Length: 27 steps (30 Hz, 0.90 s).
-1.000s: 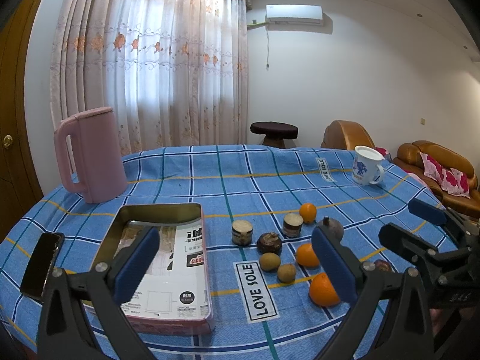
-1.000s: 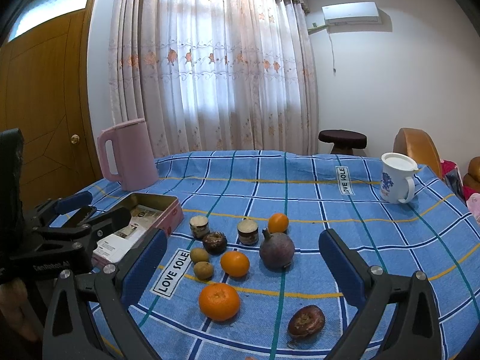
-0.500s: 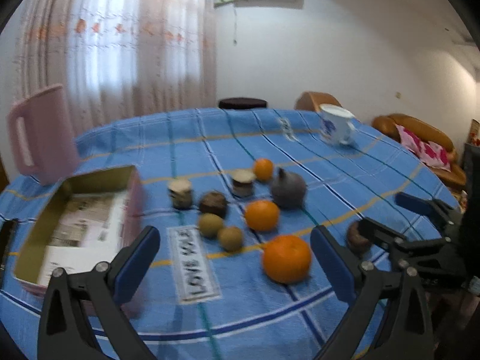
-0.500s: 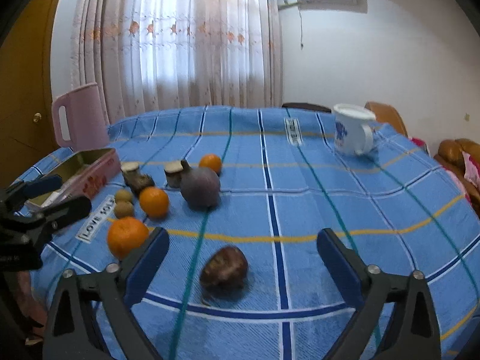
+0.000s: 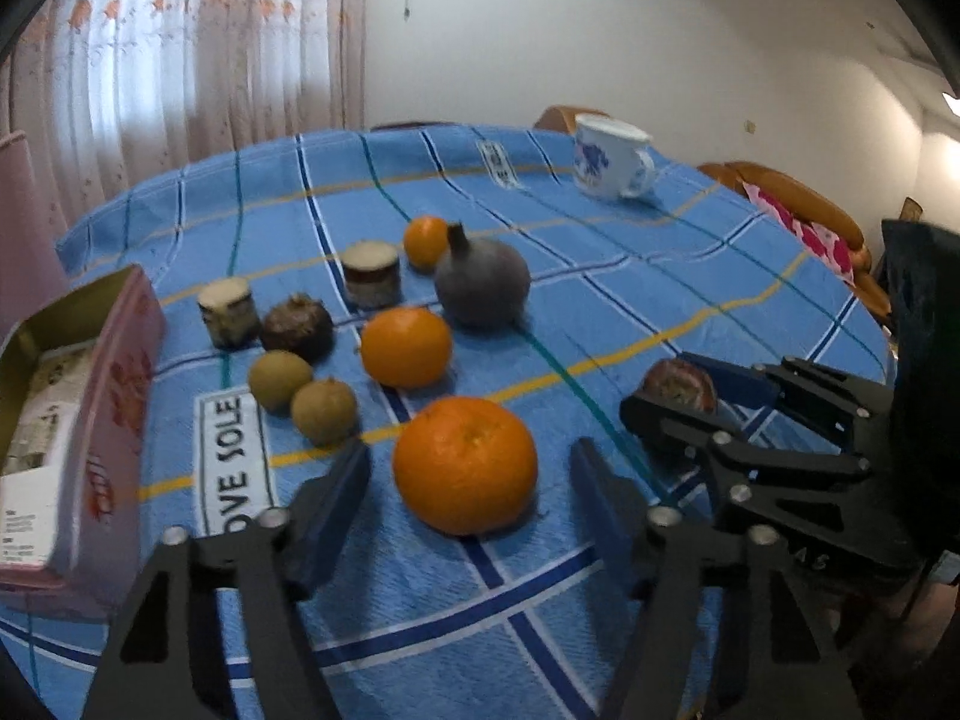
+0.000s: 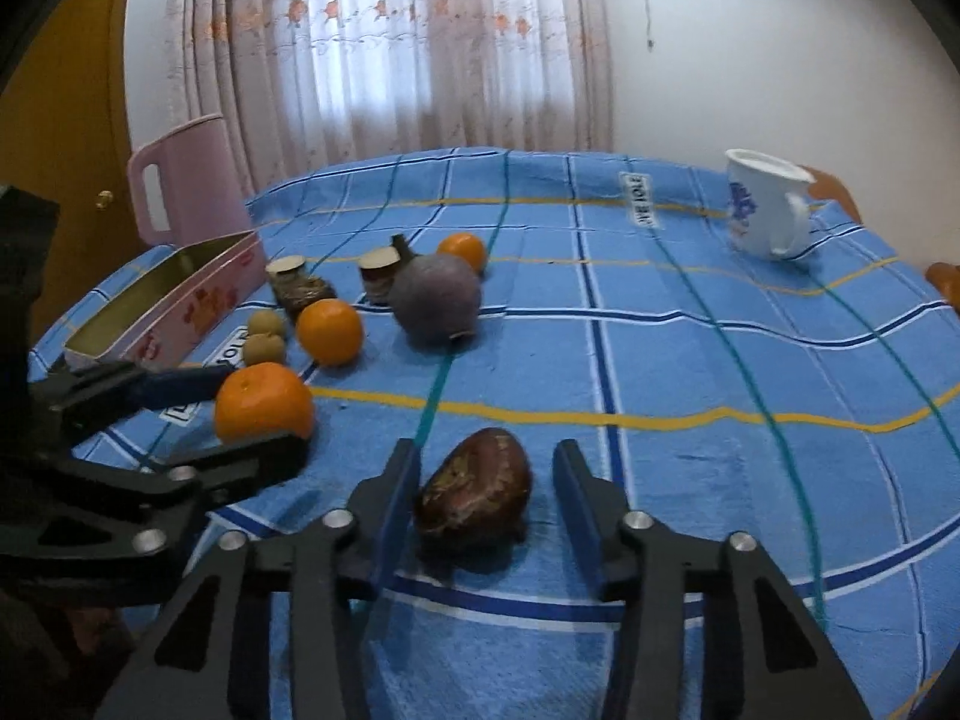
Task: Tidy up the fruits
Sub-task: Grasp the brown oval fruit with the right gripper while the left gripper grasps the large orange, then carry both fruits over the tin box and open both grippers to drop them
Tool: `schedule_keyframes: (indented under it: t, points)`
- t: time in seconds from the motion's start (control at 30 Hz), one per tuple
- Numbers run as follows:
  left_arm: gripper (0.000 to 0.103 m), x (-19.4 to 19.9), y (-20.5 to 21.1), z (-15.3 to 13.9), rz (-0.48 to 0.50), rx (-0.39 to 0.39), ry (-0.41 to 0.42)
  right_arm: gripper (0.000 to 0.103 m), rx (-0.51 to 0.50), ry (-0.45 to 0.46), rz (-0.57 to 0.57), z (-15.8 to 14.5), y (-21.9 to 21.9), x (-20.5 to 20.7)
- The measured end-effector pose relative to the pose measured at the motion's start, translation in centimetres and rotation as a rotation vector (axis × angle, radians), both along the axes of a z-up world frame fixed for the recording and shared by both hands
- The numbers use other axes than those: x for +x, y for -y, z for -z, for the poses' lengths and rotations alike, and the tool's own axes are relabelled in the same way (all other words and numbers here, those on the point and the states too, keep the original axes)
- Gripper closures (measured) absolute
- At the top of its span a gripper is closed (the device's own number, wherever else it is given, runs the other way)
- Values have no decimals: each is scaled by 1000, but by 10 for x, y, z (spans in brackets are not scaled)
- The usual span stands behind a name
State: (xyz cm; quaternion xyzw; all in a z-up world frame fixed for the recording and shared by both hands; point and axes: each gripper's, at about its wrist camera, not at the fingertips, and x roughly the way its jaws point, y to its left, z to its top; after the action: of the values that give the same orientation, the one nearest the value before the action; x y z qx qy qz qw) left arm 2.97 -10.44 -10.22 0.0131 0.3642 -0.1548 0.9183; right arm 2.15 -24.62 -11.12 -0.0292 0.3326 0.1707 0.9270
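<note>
left gripper (image 5: pixel 468 480) closing around near orange (image 5: pixel 465 463), pads not touching, right gripper (image 6: pixel 483 483) closing around brown fruit (image 6: pixel 474 489), small gaps remaining

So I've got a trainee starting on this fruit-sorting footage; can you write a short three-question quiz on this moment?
1. True or false: the big orange sits between the left gripper fingers.
2. Which fruit lies between the right gripper fingers? A) grey round fruit B) dark brown fruit C) small orange
3. Fill in: the white mug stands on the ___ checked tablecloth.

Key: 1 true; 2 B; 3 blue.
</note>
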Motion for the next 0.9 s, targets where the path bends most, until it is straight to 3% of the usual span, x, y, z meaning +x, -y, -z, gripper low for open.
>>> schedule_keyframes:
  t: [0.03, 0.27, 0.57, 0.9]
  points:
    - [49, 2, 0, 3, 4, 1, -13, 62, 0, -4, -9, 1, -1, 0]
    - [54, 1, -9, 2, 19, -61, -25, 65, 13, 3, -31, 0, -1, -2]
    - [54, -10, -30, -14, -28, -64, 62, 66, 27, 56, -61, -16, -8, -6]
    - [54, -15, -68, -38, -138, -45, 150, 66, 45, 106, -175, -44, -44, 2]
